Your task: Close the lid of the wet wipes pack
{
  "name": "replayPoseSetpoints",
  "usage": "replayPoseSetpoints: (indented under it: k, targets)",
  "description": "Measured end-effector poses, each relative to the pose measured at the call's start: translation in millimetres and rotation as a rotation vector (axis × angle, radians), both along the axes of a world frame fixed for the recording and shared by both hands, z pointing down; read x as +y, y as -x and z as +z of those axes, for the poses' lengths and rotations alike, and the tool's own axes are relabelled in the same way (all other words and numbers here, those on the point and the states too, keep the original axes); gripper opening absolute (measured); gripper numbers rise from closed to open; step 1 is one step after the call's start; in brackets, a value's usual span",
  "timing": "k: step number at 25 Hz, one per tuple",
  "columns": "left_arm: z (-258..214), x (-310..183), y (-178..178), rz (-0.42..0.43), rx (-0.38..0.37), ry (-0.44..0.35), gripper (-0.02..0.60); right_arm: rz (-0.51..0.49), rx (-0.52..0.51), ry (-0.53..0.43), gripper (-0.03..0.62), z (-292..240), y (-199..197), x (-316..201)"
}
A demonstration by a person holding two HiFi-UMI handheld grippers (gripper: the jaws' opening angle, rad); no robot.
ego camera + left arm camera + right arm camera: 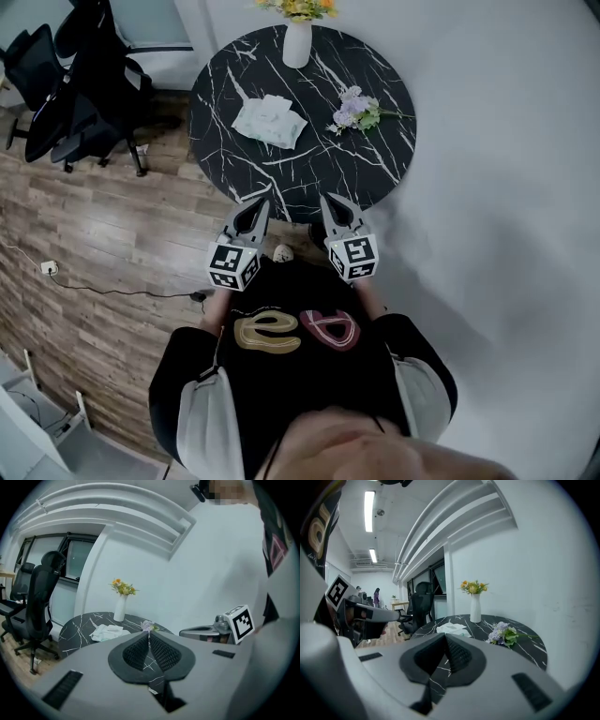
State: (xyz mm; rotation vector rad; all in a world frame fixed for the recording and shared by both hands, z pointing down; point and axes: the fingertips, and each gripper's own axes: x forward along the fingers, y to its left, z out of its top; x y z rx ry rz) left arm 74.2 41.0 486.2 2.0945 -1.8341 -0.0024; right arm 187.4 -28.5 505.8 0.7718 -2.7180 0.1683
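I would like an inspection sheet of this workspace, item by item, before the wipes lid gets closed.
Surface: round black marble table.
Job's things: wet wipes pack left of centre; lid state too small to tell.
Clutter: white vase with flowers at far edge; purple flower sprig lying right.
Grippers: left claw and right claw both shut, empty, short of the table.
Cables: cable on the wooden floor, left.
Surroundings: black office chairs, far left.

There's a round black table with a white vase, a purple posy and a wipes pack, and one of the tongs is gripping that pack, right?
Not quite: neither grips it. The head view shows the left tongs and right tongs shut and empty by the table's near edge, apart from the wipes pack. The vase and posy are as you say.
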Motion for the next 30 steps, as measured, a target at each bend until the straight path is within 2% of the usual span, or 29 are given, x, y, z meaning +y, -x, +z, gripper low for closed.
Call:
replayPoseSetpoints:
  k: [14,24,30]
  targets:
    - [8.7,-39.9,6.0,-0.001,-0.002,0.029,0.025,-0.001,0.014,0.052,0.012,13.4,-5.0,-25.4]
    - [15.1,-72.4,54.7,-0.023,-0.009,0.045,0.025,-0.004,0.013,0.129,0.012,23.2,29.6,-55.5]
    - [23.9,-96.6,91.2,-0.004,-0.006,0.079,0.025,0.05,0.033,0.194,0.012,31.0,57.2,-79.3]
